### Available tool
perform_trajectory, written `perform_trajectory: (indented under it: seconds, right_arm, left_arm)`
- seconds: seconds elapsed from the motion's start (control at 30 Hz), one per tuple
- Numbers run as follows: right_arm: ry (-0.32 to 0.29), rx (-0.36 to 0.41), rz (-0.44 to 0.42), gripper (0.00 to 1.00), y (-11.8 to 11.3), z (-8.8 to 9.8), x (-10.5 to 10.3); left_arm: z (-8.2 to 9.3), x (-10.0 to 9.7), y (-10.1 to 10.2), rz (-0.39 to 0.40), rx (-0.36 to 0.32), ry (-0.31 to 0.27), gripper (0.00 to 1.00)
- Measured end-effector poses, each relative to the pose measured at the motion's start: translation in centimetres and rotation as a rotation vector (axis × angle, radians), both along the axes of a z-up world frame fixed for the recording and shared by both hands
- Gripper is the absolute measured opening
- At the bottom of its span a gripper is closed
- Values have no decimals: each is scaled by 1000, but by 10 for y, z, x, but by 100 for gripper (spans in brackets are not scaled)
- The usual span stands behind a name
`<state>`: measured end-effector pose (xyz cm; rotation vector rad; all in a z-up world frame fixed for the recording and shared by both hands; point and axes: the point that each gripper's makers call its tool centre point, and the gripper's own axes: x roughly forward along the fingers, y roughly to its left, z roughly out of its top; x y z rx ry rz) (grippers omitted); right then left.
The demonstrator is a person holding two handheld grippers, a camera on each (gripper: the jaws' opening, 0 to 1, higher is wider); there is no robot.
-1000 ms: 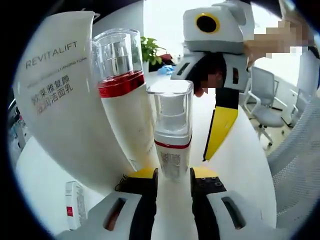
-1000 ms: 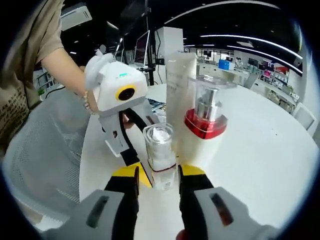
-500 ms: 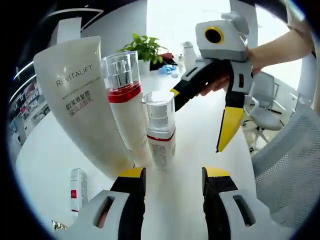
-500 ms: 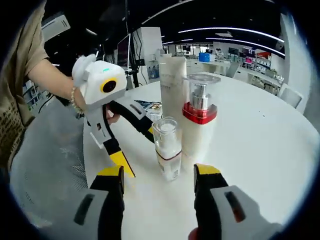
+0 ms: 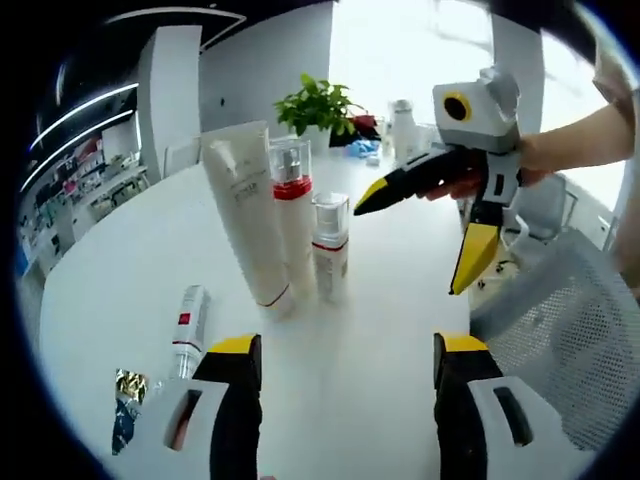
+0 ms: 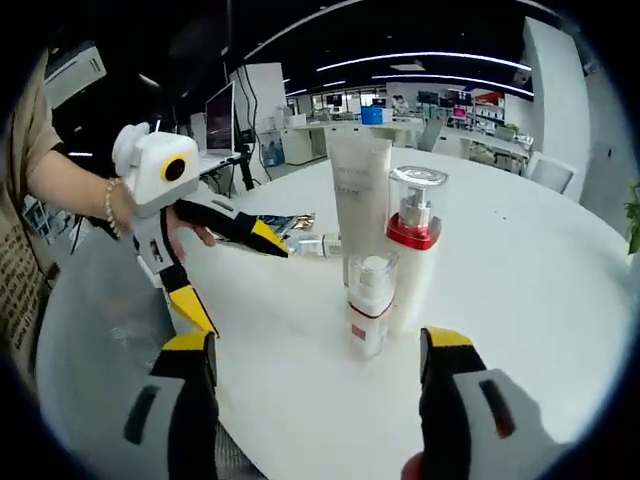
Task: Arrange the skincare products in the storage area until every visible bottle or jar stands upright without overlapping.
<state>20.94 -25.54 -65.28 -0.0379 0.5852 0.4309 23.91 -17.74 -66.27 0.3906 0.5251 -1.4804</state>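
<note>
On the white table [image 5: 120, 260] three products stand upright, close together: a tall white tube [image 5: 245, 215], a pump bottle with a red collar [image 5: 290, 210] and a small clear-capped pump bottle [image 5: 330, 255]. A small tube [image 5: 187, 325] lies on its side to their left. My left gripper [image 5: 348, 350] is open and well back from them, holding nothing. My right gripper [image 5: 410, 250] comes in from the right, open. In the right gripper view the tall tube [image 6: 358, 195], red-collared bottle [image 6: 412, 250] and small bottle [image 6: 368, 310] stand ahead of the open right gripper [image 6: 318, 345]. The left gripper [image 6: 243, 288] is open at the left.
A crumpled foil wrapper [image 5: 125, 390] lies near the lying tube [image 6: 315, 243]. A mesh chair [image 5: 560, 320] stands at the table's right edge. A potted plant [image 5: 315, 100] and more bottles sit at the far side. A person's arm [image 6: 70, 180] holds the left gripper.
Both grippers have drawn back from the small pump bottle and spread their jaws wide. The bottle stays standing beside the other two.
</note>
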Motion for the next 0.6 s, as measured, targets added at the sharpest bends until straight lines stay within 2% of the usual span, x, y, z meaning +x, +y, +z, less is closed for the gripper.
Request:
perform_trajectory:
  seconds: [0.13,0.2,0.6]
  right_arm:
    - [4,18,-30,88,8,3,-6]
    - [9,17,-34,89,11,3,-7]
    - [14,47,-62,94,35,11,-17]
  left_arm:
    - [8,5,24,98,-11,19,82]
    - [11,4,35,123,-17,54,80]
    - [21,2,94,279,-44,120,89]
